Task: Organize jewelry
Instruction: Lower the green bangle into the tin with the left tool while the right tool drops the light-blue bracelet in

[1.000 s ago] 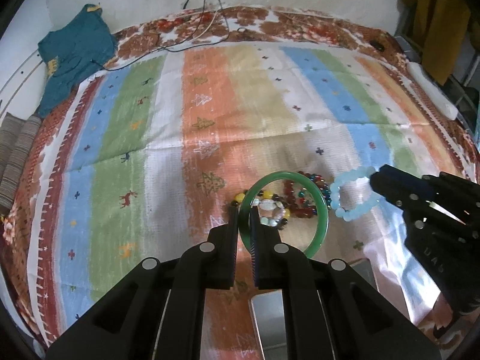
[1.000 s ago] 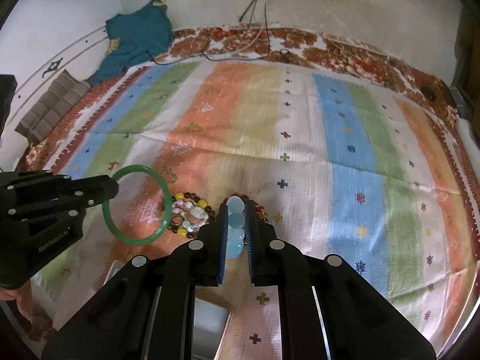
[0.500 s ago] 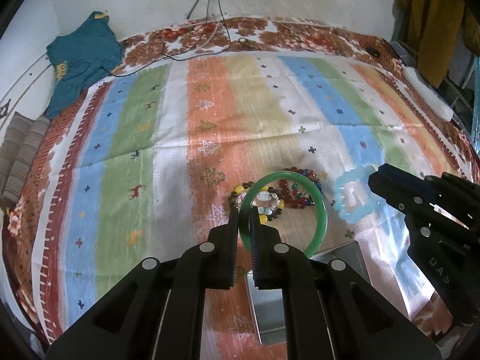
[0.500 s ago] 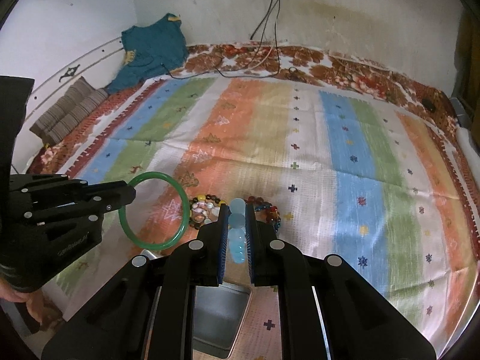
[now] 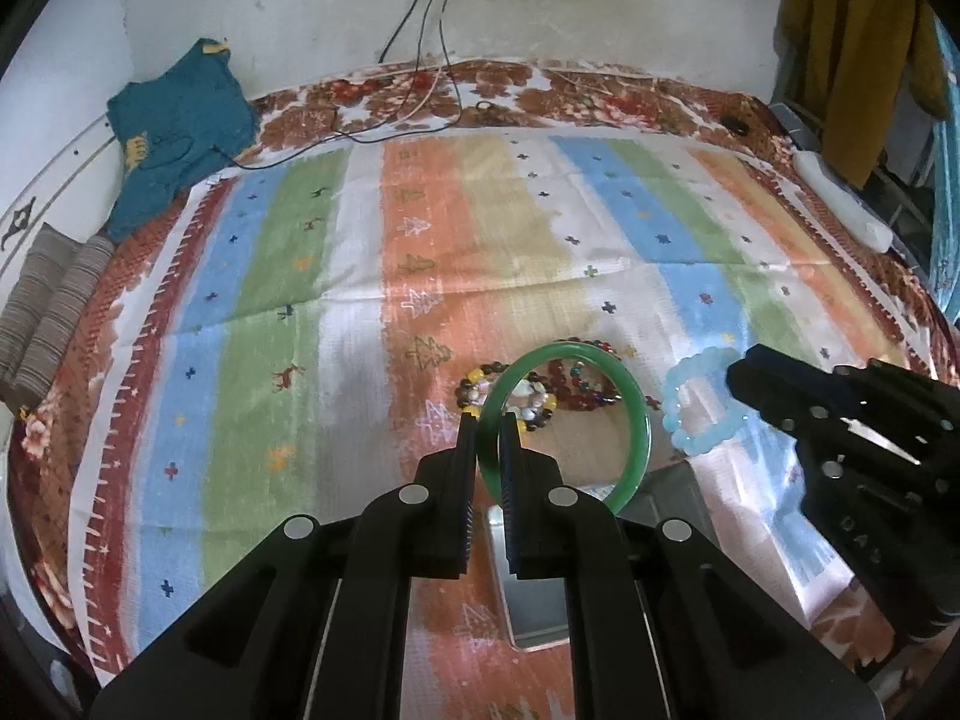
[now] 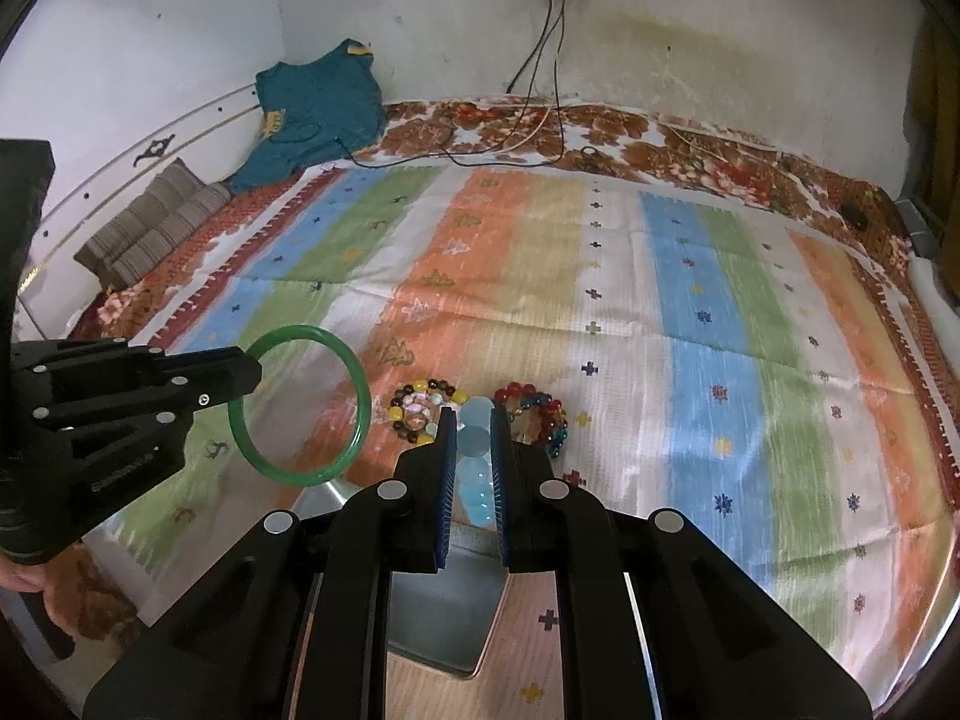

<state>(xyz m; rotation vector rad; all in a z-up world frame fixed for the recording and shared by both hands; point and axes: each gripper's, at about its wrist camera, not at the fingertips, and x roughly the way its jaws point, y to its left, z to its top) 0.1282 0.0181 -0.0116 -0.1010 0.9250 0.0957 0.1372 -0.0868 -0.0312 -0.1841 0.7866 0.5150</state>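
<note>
Above metal tray (image 6: 444, 618), left tongs (image 5: 489, 426) gripping green bangle (image 5: 636, 420), right tongs (image 6: 468, 420) gripping blue bracelet (image 6: 474, 450)

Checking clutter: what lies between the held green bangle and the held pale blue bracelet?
In the right wrist view, only the multicolored bead bracelet on the cloth lies between green bangle and blue bracelet.

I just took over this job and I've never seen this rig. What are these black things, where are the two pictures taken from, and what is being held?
No robot here: a person holds a two-finger tool in each hand, each with a fisheye camera looking along its jaws. One picture comes from each tool.

The left gripper is shut on the green bangle. The right gripper is shut on the pale blue bead bracelet.

On the striped cloth lie a yellow-and-dark bead bracelet and a red bead bracelet. A metal tray sits just below the jaws.
</note>
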